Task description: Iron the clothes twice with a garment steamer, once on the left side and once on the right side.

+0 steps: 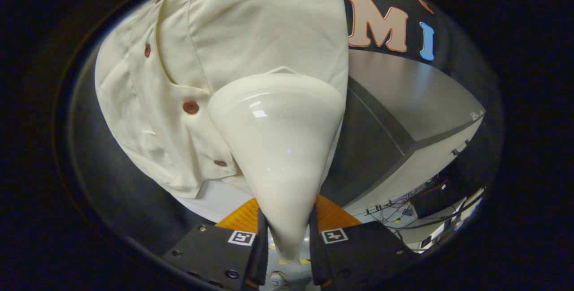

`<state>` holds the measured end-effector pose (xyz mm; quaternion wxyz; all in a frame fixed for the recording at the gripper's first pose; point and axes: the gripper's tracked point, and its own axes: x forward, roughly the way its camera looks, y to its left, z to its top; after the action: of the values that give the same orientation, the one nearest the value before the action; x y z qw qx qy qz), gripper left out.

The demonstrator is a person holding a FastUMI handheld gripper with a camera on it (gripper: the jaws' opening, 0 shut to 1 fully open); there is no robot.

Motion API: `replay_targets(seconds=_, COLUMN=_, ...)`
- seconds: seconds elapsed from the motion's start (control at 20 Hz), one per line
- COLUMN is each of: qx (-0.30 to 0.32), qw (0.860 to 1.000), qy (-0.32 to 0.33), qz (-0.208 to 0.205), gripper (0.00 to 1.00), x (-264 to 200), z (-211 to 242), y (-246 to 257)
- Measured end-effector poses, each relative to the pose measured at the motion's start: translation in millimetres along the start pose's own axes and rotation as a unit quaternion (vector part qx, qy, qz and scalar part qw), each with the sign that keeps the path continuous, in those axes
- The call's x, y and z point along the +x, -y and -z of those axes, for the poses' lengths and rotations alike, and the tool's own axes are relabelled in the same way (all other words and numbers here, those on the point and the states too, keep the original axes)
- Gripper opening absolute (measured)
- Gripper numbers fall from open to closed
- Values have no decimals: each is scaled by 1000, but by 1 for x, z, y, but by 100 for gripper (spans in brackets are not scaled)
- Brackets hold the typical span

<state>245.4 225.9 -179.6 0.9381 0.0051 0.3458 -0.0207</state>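
Steamer (pixel 280 147), white and cone-shaped, sits clamped by its narrow handle between the two fingers (pixel 261 246) of the gripper (pixel 287 248), its wide head against the cream shirt (pixel 215 58) with brown buttons (pixel 190 107) just ahead. A grey worktop (pixel 412 98) lies beyond, right of the shirt.

The light is bright and soft. A white shine sits on the steamer (pixel 278 147). The shirt (pixel 215 58) looks sharp. Far things at the edges bend and look dim.
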Motion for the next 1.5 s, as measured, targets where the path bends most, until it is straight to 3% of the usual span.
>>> replay_targets(seconds=0.8, qx=-9, qw=998, qy=-59, qz=-7, gripper=39, x=53, z=90, y=8)
replay_targets(seconds=1.25, qx=-2, qw=999, qy=-45, qz=-4, gripper=39, x=1, z=116, y=25)
replay_targets(seconds=1.5, qx=17, qw=999, qy=-30, qz=-5, gripper=40, x=-51, z=117, y=30)
